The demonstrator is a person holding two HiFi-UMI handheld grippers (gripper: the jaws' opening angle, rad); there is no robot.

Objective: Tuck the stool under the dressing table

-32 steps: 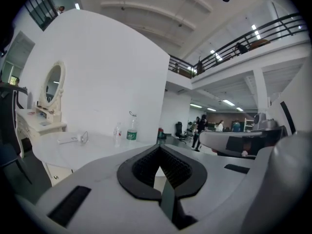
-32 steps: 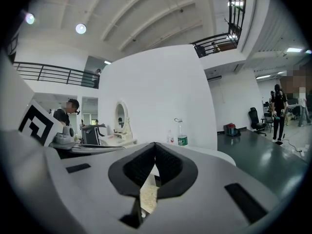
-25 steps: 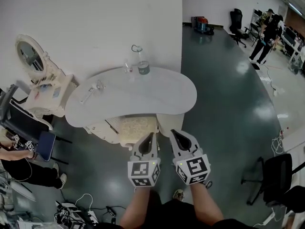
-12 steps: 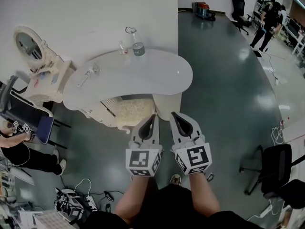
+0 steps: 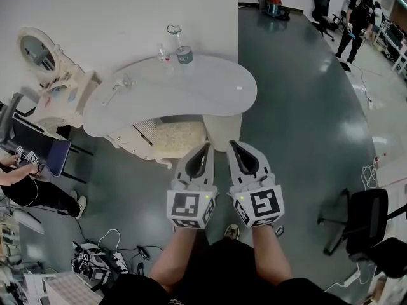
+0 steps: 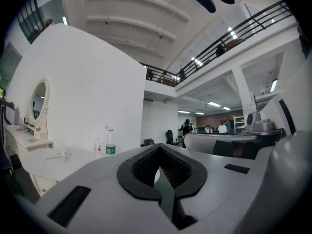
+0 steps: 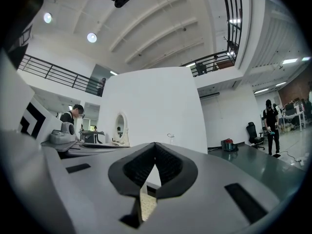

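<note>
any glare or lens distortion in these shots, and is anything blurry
Head view: wide-angle curving at the edges, lights glaring off the glossy floor, the white dressing table bright yet sharp. Left gripper view: heavy fisheye with black corners, the shut left gripper filling the lower frame. Right gripper view: same fisheye, ceiling lamps as bright spots above the shut right gripper.

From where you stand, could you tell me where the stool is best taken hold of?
Probably the stool by its near seat rim, coming in level from your side. The rest of it sits under the dressing table top, so only that edge is exposed.
</note>
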